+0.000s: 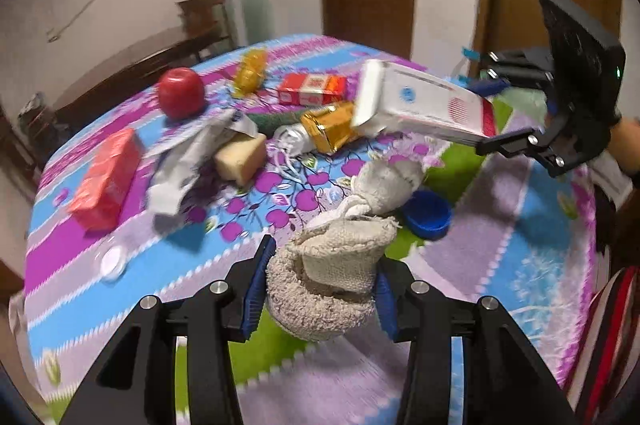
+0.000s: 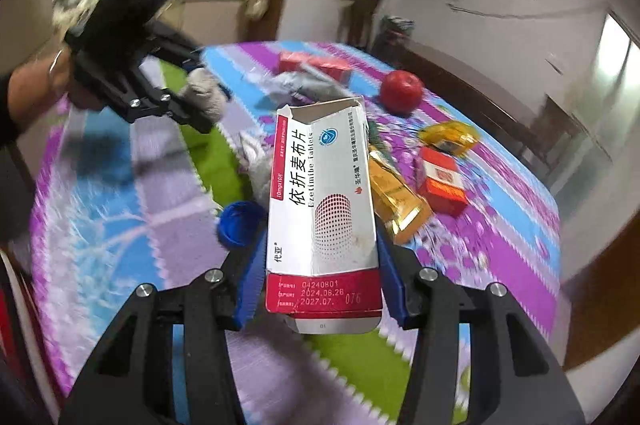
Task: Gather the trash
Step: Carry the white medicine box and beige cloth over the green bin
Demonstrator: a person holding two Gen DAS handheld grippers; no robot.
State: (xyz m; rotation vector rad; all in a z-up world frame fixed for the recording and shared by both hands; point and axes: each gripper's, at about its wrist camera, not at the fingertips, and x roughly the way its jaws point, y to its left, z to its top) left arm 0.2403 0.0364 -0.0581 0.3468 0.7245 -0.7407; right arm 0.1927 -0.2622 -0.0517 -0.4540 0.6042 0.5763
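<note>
Crowding the table (image 1: 540,265): apple (image 1: 181,97), red cartons (image 1: 106,181), blue cap (image 1: 427,215).

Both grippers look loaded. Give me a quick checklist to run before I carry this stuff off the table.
1. Left gripper shut on the beige cloth: ok, both pads press its sides.
2. Right gripper shut on the medicine box: ok, clamped near its red end.
3. Box clear of the table: ok, the left wrist view shows it lifted above the gold packet.
4. Cloth fully free: cannot tell, its far knotted end hangs near the blue cap.
5. Trash left behind: not ok, crumpled paper and the gold packet remain.
6. Bin location: cannot tell, none in view.
</note>
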